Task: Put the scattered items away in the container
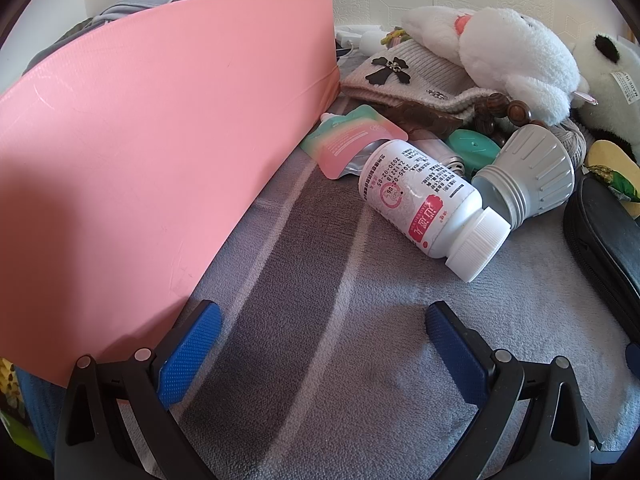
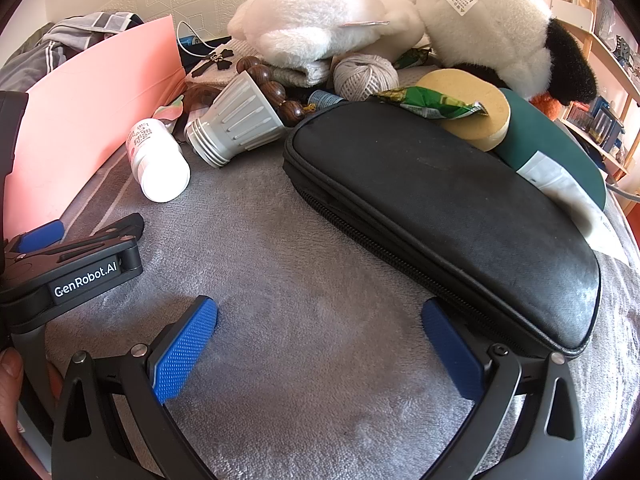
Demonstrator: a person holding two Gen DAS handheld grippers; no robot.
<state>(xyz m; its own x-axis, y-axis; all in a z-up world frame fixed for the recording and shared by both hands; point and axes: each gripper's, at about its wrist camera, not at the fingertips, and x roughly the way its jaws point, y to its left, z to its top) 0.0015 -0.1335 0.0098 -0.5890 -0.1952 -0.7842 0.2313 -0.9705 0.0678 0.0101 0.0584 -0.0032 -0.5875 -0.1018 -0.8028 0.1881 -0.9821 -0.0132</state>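
A pink container (image 1: 132, 152) stands at the left on a grey blanket; its wall also shows in the right wrist view (image 2: 100, 100). A white pill bottle (image 1: 428, 204) (image 2: 156, 160) lies on its side beside a tipped grey ribbed cup (image 1: 528, 172) (image 2: 236, 124). A black zipped case (image 2: 440, 208) (image 1: 604, 240) lies at the right. My left gripper (image 1: 320, 344) is open over bare blanket, short of the bottle. My right gripper (image 2: 320, 344) is open too, its right finger touching the case's near edge. The left gripper's body (image 2: 72, 268) shows in the right wrist view.
Behind lie a white plush toy (image 1: 516, 56), a panda plush (image 2: 504, 24), a knit hat (image 1: 404, 76), wooden beads (image 2: 276, 92), a twine ball (image 2: 364, 74), a pink-green pouch (image 1: 352, 140), a green wrapper (image 2: 428, 104) on a yellow tape roll (image 2: 476, 120). A shelf (image 2: 600, 92) stands at the far right.
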